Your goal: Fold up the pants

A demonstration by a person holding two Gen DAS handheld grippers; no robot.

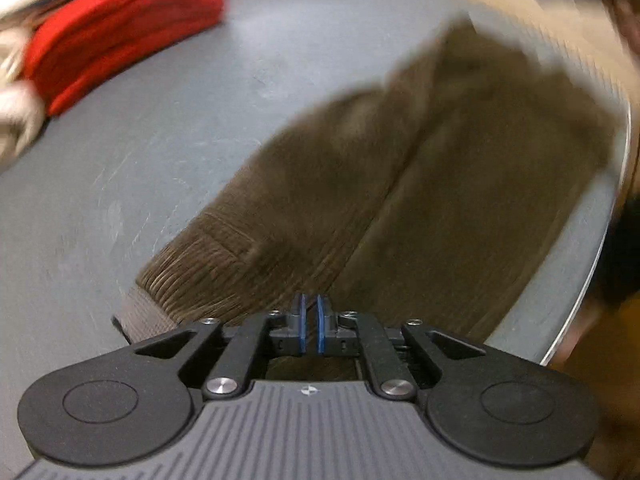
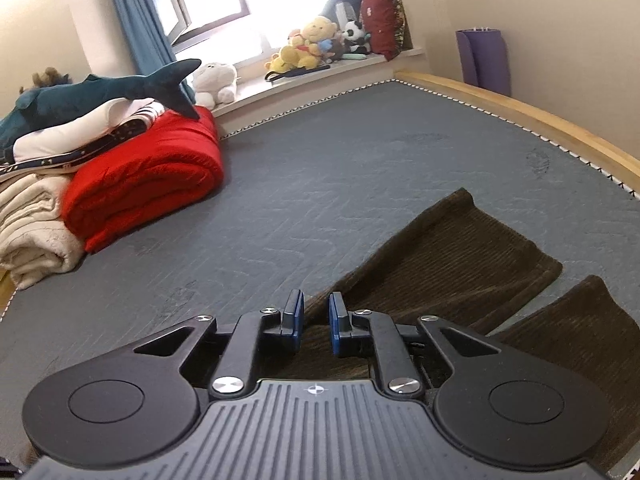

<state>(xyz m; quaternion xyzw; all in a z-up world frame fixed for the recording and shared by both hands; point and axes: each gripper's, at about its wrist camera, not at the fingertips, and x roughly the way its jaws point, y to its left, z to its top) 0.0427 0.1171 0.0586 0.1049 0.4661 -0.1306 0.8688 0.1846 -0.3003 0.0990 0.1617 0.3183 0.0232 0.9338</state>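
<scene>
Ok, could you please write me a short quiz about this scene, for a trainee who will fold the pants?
1. True or false: the pants lie with their two leg ends apart.
2. How is the purple mat kept? A: lying flat. B: rolled and standing upright. C: fully unrolled.
3. Fill in the colour: the toy shark rests its tail on the ___ blanket.

Key: 1 true; 2 B; 3 red.
</scene>
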